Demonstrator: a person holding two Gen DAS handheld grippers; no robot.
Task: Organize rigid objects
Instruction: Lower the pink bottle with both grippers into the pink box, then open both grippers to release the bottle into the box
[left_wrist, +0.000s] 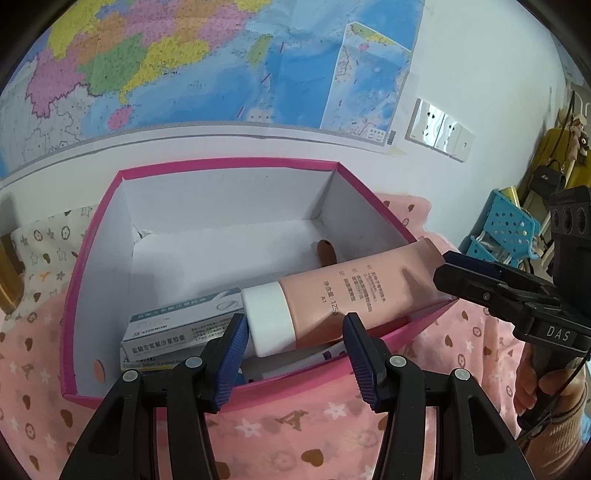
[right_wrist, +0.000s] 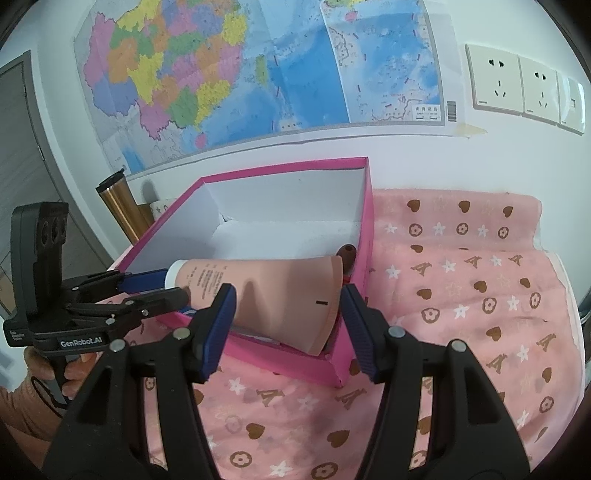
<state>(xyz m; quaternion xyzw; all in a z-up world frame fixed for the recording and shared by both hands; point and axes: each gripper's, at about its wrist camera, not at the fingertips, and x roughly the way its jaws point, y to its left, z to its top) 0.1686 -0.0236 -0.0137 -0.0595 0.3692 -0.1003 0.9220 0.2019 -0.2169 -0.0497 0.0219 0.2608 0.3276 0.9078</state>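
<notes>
Nearest our lenses stand the two pairs of black tongs with blue ribbed pads. Our left tongs (left_wrist: 295, 345) sit about halfway apart around the white cap of the peach-pink plastic squeeze tube (left_wrist: 347, 295); one pad is against the cap's side, but we cannot tell whether the other one presses. Our right tongs (right_wrist: 288, 325) stand a little wider at the tube's flat crimped tail (right_wrist: 295, 306), and whether those pads touch it we cannot tell either.

That tube lies slanted across the near corner of the pink cardboard box with white inside walls (left_wrist: 207, 166), its tail riding up over the rim, its cap low above the white-and-teal medicine cartons (left_wrist: 177, 325) stacked in the near end. A small brown capped item (left_wrist: 325, 251) stands further in. Box and all rest on the pink heart-and-star patterned cloth (right_wrist: 461, 295).

We judge the step in hand to be settling this tube into the box. Next, we think, the tail end must drop inside the wall so the tube lies flat beside the cartons, then both tongs can widen and back away without dragging it out again.
</notes>
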